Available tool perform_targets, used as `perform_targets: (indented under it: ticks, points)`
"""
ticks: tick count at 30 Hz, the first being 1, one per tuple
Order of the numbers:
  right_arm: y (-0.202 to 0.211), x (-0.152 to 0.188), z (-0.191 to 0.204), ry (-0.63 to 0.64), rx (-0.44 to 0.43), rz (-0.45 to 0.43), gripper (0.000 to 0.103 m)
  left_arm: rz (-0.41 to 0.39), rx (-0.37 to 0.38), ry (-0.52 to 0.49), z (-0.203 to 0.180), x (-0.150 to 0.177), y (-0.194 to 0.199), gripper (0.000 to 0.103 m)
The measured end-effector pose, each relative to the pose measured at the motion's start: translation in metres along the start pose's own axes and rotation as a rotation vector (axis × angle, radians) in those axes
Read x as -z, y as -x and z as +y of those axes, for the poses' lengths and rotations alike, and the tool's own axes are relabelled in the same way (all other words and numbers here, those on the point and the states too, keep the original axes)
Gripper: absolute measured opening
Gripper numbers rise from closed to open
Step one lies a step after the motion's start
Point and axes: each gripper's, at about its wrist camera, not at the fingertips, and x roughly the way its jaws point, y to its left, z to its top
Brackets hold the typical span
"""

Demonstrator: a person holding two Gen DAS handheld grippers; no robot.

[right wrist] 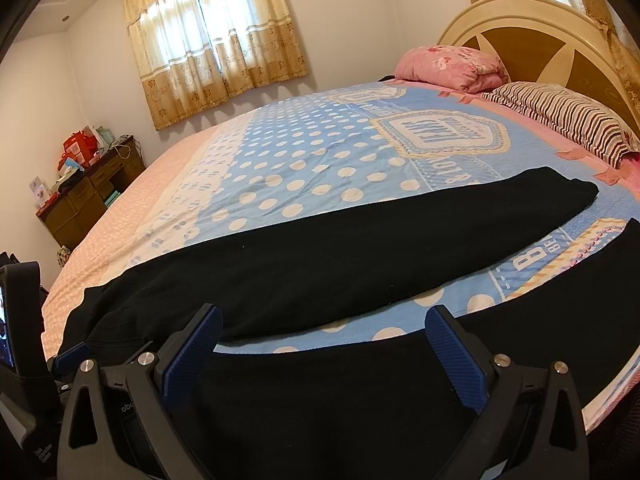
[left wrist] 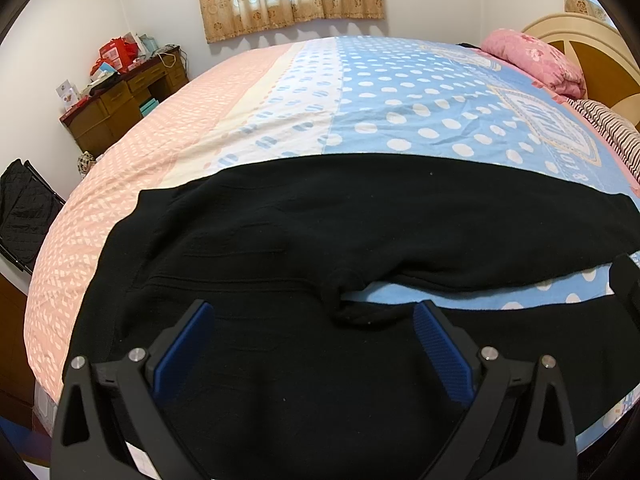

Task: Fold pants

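Black pants [left wrist: 320,220] lie spread flat across the near side of the bed, waist to the left, both legs running right with a strip of blue sheet between them. My left gripper [left wrist: 314,312] hovers open over the near leg, close to the crotch, with nothing between its blue pads [left wrist: 440,352]. In the right wrist view the pants [right wrist: 360,248] show their far leg reaching to a cuff at the right. My right gripper [right wrist: 324,320] is open above the near leg's inner edge, holding nothing. The left gripper [right wrist: 64,360] shows at the lower left of that view.
The bed [left wrist: 400,96] carries a pink and blue dotted sheet. A pink quilt [right wrist: 452,62] and a striped pillow [right wrist: 568,120] lie by the headboard [right wrist: 532,32]. A cluttered wooden desk [left wrist: 120,100] stands by the far wall, with a black folding chair [left wrist: 24,212] at the left.
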Motion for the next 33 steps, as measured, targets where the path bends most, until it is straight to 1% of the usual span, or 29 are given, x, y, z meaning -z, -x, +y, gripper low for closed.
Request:
perform_targets:
  ticks: [19, 27, 29, 30, 33]
  points:
    - [-0.005, 0.003, 0.003, -0.002, -0.01, 0.023, 0.102, 0.01, 0.007, 0.004, -0.001, 0.0, -0.002, 0.102]
    - [-0.021, -0.003, 0.0, 0.021, -0.017, 0.067, 0.102, 0.026, 0.01, 0.002, -0.001, 0.001, -0.008, 0.102]
    - [-0.027, -0.011, 0.0, 0.044, -0.03, 0.078, 0.102, 0.036, 0.016, -0.008, 0.0, 0.002, -0.011, 0.102]
    - [-0.033, -0.018, 0.002, 0.068, -0.052, 0.085, 0.102, 0.04, 0.02, -0.015, 0.002, 0.002, -0.013, 0.102]
    - [-0.054, -0.041, 0.015, 0.141, -0.15, 0.119, 0.102, 0.059, 0.015, -0.011, 0.013, 0.0, -0.02, 0.103]
